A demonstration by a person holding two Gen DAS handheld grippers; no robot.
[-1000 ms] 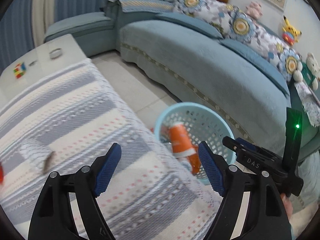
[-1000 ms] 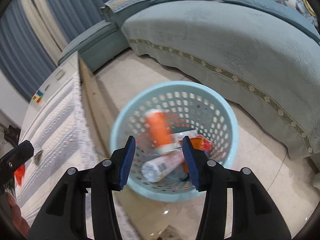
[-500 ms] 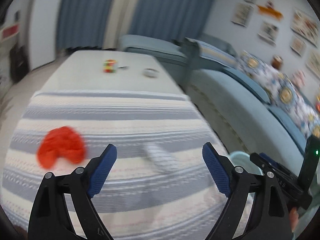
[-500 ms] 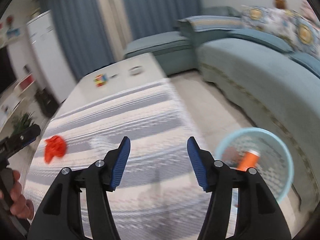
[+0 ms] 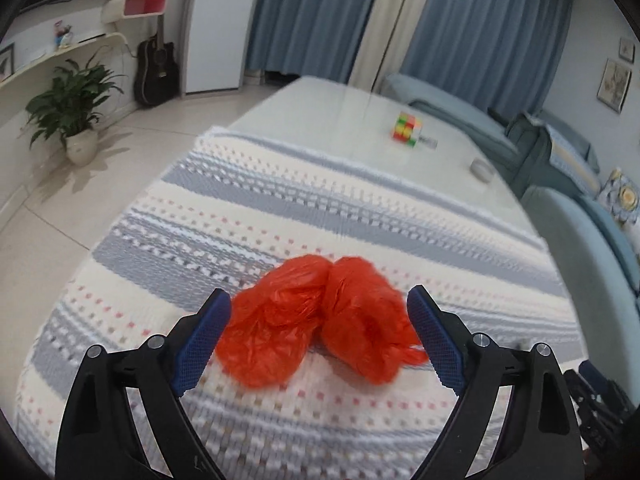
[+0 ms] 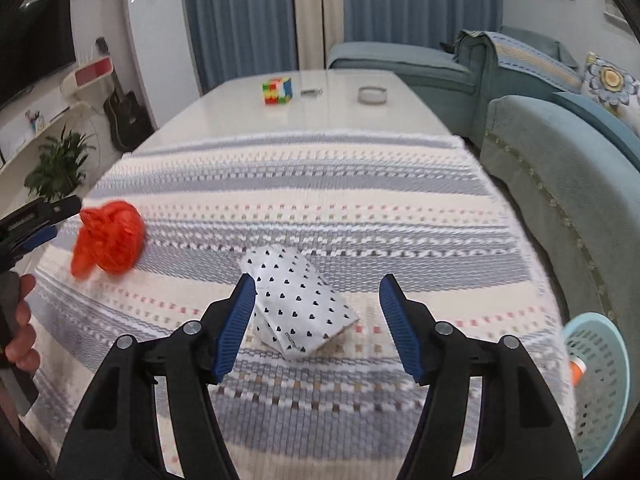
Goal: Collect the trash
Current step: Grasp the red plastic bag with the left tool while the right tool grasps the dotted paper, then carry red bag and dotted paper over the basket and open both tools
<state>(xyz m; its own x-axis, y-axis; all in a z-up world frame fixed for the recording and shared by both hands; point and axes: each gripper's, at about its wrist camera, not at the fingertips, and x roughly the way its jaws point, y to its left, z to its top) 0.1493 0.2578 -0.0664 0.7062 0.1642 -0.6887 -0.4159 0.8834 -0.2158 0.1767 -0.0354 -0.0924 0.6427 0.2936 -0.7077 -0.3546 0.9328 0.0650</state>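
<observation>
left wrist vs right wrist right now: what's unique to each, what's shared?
Left wrist only: the left gripper, jaws opening around the red plastic bag but not touching it.

Right wrist only: the right gripper, jaws opening over a heart-print white packet, and the blue basket beside the table.

Shared: the bag, striped cloth, puzzle cube, small dish, sofa.

Blue curtains [image 5: 320, 16] hang across the top of the frame, a teal sofa [image 6: 560, 168] fills the right, and a potted plant [image 5: 72, 108] and guitar [image 5: 156, 68] stand at the upper left on pale floor tiles [image 5: 80, 192].
</observation>
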